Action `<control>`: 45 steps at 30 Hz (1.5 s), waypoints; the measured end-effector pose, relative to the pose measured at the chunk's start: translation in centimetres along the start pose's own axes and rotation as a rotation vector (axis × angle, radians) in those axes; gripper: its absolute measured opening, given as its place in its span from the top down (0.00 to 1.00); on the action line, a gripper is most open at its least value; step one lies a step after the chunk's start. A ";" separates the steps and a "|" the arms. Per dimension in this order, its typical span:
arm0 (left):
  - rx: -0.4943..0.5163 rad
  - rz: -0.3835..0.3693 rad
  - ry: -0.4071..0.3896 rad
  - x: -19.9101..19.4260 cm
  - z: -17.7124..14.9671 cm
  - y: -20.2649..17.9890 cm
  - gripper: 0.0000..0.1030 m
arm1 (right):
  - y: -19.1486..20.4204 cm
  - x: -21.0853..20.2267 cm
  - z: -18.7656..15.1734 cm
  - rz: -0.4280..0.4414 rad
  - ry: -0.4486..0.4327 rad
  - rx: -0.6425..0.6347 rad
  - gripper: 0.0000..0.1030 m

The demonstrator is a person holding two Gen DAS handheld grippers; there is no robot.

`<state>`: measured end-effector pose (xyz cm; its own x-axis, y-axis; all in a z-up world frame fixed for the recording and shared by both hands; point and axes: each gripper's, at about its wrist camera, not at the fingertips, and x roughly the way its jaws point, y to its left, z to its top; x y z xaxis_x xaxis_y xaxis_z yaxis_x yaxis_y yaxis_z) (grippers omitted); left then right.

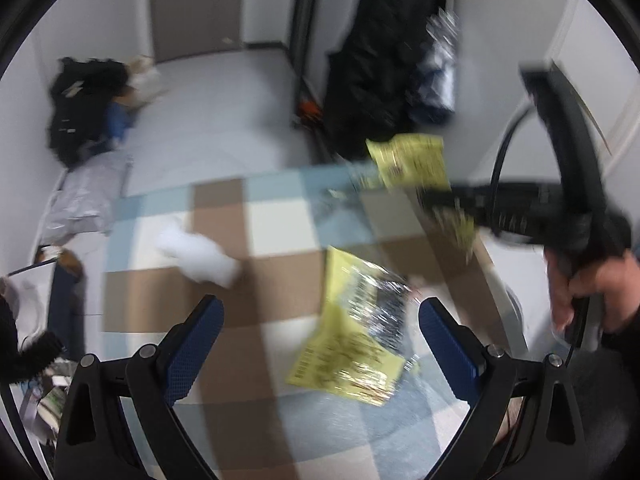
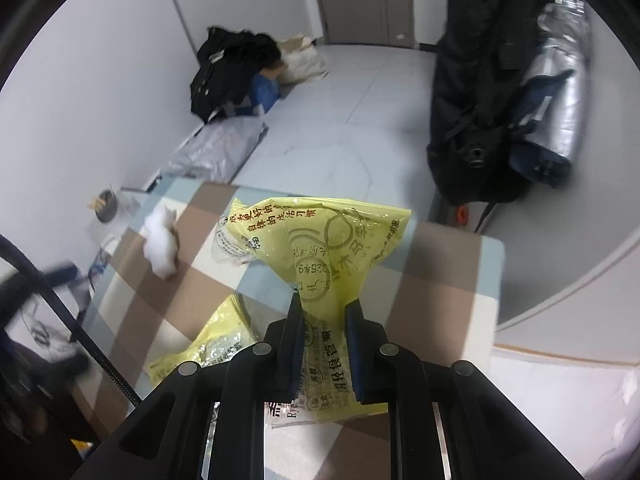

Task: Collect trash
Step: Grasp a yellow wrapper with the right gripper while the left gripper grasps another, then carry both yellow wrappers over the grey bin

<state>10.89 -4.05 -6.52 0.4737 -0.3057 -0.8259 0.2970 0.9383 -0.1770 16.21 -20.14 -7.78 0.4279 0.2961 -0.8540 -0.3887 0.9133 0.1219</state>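
While lifted clear of the checked tabletop (image 2: 448, 264), pinched in the right gripper (image 2: 323, 312): a yellow wrapper (image 2: 320, 236), jaws clamped on its lower part. Spread wide above a second yellow wrapper (image 1: 352, 320), flat on the tabletop: left gripper (image 1: 320, 320), gripping nothing. Lying apart near the far-left edge: a white tissue wad (image 2: 162, 240).

blur: left-wrist view smeared, wrapper (image 1: 352, 328) print unreadable | cut off: held wrapper's (image 2: 320, 248) near end behind fingers (image 2: 290, 344)
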 end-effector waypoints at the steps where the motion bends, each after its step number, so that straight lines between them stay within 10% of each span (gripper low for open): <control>1: 0.014 -0.003 0.010 0.5 -0.1 -0.5 0.07 | -0.2 -0.3 0.1 0.001 -0.007 0.008 0.83; 11: 0.077 -0.057 0.166 5.3 -0.9 -3.5 0.07 | -4.5 -3.3 -1.0 -0.018 -0.054 0.098 0.83; 19: 0.158 0.056 0.249 7.8 -2.2 -4.9 0.07 | -6.5 -4.3 -1.7 -0.011 -0.068 0.117 0.83; 29: 0.153 0.106 0.220 7.0 -2.0 -4.1 0.08 | -7.5 -4.7 -2.0 -0.008 -0.073 0.130 0.83; 42: 0.161 0.129 0.172 7.1 -2.2 -4.5 0.78 | -7.3 -5.4 -2.4 -0.015 -0.083 0.151 0.83; 45: 0.136 0.128 0.176 7.2 -1.9 -4.0 0.81 | -7.1 -5.7 -2.5 -0.022 -0.085 0.161 0.83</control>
<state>11.50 -9.70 -12.78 0.3662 -0.1417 -0.9197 0.3584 0.9336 -0.0012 14.49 -29.06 -5.04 0.5050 0.2924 -0.8121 -0.2461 0.9506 0.1892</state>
